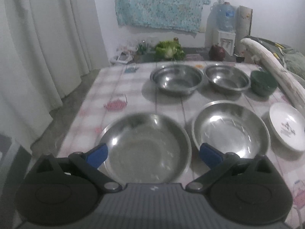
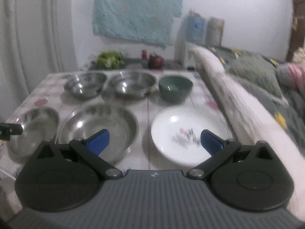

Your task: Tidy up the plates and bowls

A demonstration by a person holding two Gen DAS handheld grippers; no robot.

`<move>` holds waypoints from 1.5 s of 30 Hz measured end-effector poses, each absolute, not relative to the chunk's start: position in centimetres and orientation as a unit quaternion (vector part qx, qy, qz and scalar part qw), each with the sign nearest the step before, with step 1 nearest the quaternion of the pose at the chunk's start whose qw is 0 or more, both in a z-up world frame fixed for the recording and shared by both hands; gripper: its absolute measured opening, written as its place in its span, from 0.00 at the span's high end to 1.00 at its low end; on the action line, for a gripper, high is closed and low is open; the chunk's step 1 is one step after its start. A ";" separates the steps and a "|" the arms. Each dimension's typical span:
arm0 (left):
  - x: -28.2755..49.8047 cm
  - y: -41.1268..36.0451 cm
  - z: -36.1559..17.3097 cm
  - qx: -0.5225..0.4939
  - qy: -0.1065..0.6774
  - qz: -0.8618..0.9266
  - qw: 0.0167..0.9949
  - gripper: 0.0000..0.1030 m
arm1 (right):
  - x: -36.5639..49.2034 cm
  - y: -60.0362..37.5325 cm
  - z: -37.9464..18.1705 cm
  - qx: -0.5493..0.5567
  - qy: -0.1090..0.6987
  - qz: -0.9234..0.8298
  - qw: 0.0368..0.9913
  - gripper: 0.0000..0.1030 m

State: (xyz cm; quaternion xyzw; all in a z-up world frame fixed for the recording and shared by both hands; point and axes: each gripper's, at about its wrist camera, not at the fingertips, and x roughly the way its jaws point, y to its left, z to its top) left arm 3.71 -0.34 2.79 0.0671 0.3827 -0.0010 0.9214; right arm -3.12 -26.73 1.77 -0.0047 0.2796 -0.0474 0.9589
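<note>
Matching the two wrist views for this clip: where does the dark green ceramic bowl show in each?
Left wrist view: the dark green ceramic bowl sits far right in the back row, beside the smaller steel bowl.
Right wrist view: the same bowl sits right of centre, behind the white printed plate.
Shared landmark: the pale blue cloth on the wall.

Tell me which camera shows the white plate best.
The right wrist view: the whole white plate lies ahead, though blurred and partly behind a finger. The left wrist view catches the plate at its right edge, cut off.

4 steel bowls (image 1: 176, 80), 1 green bowl (image 1: 264, 83), 1 white plate (image 1: 287, 126)
</note>
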 end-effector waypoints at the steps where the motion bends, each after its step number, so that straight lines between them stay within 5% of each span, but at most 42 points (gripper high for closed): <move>1: 4.8 -0.3 3.2 0.068 0.383 -0.004 0.921 0.00 | -2.5 -26.8 2.2 -0.007 0.276 -0.037 0.961 0.01; 18: 19.7 0.9 1.8 0.024 0.399 -0.063 0.914 0.01 | 17.5 -23.4 4.5 0.018 0.262 0.125 0.957 0.01; 26: 26.5 0.4 -1.6 0.049 0.423 -0.059 0.903 0.17 | 30.2 -22.3 1.5 0.023 0.333 0.146 0.931 0.05; 34: 30.6 -0.3 -4.9 0.063 0.464 -0.046 0.883 0.46 | 36.9 -19.4 -1.1 -0.018 0.363 0.181 0.914 0.27; 40: 30.6 0.1 -5.7 0.077 0.473 -0.042 0.877 0.68 | 38.9 -18.4 -3.0 -0.004 0.398 0.197 0.896 0.55; 45: 30.1 1.4 -5.7 0.081 0.481 -0.037 0.872 0.71 | 38.6 -17.6 -3.8 -0.013 0.415 0.203 0.887 0.73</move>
